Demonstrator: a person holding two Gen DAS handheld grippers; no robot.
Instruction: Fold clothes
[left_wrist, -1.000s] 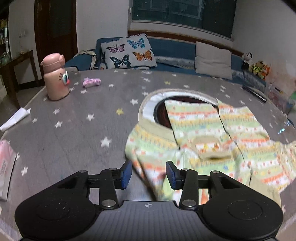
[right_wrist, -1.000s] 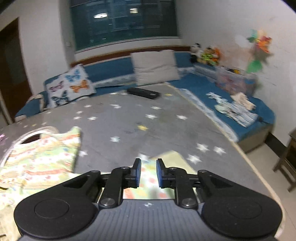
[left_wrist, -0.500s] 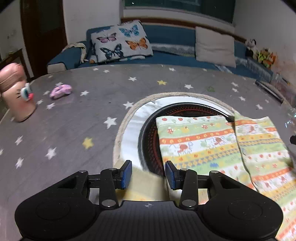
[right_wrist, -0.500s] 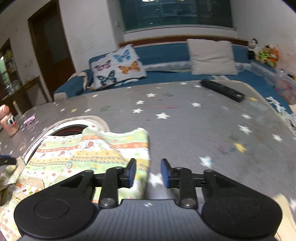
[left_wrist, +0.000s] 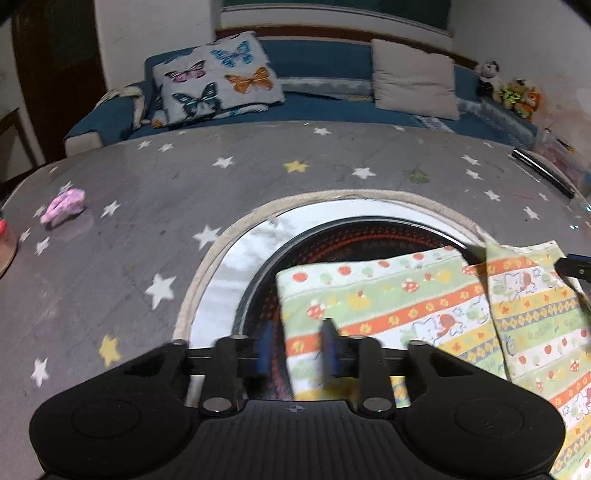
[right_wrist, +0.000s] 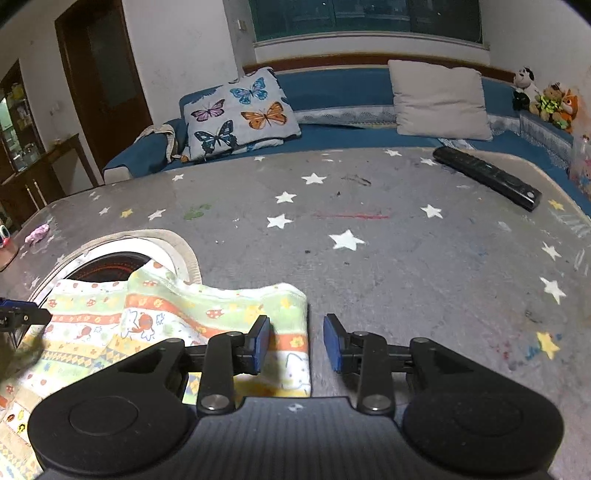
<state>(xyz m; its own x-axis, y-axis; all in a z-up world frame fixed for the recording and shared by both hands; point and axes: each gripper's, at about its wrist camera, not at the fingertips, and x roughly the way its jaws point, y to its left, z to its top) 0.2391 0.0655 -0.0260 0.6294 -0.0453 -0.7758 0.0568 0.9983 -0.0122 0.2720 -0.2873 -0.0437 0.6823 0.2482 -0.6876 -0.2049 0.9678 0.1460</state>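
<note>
The cloth (left_wrist: 424, 314) is soft, with green, orange, yellow and white stripes and little cats and berries. It lies flat on the grey star table (left_wrist: 147, 192), one part folded over, covering part of a round hole (left_wrist: 332, 240).

My left gripper (left_wrist: 295, 349) and right gripper (right_wrist: 296, 344) look alike: black ribbed housings with two round caps, silver screws on black linkages, blue pads (right_wrist: 334, 343) on the fingers.
</note>
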